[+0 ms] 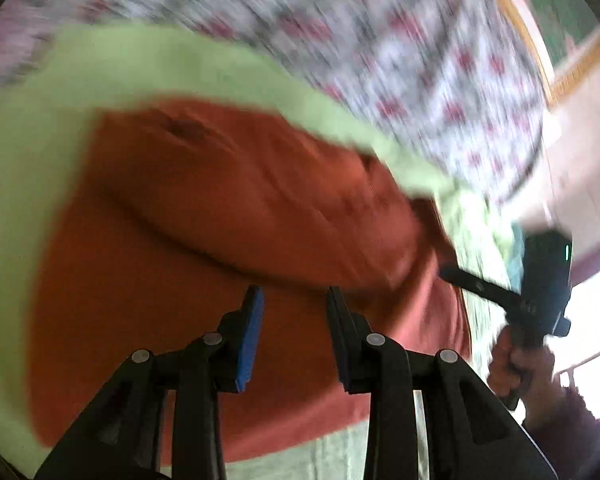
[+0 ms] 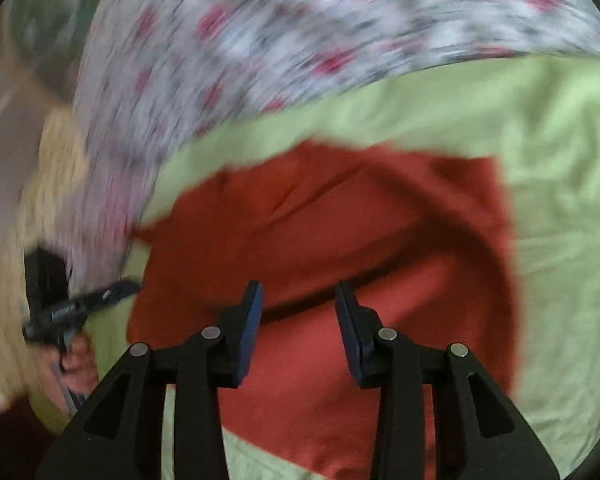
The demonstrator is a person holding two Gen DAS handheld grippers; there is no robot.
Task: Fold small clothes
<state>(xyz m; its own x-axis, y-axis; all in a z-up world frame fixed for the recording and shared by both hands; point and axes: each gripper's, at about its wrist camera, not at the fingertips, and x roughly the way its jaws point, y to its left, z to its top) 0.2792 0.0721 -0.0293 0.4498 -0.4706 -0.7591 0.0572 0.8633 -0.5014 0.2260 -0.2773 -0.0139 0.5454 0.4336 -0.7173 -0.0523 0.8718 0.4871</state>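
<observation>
- While both sets of jaws stand partly apart with nothing between the pads, the left gripper (image 1: 294, 300) and right gripper (image 2: 298, 294) hover over the red garment (image 1: 228, 216), which lies folded over on a green cloth (image 1: 32, 184).
- Judged from that, a fold looks just laid and let go; the step in hand is probably clearing away and choosing the next grip.
- To do it well, draw both grippers off without dragging the top layer, then take the two ends of one edge together, so the next fold lands square.
- The dark crease across the garment, just ahead of the pads, marks the folded edge; flatten it before folding again.
- Only the left view shows the right gripper's body and the hand (image 1: 516, 364) on it, at the garment's right side.
- Only the right view shows the green cloth stretching wide past the garment's far side.
- Both views are blurred; the flowered sheet (image 2: 300, 24) lies beyond.
</observation>
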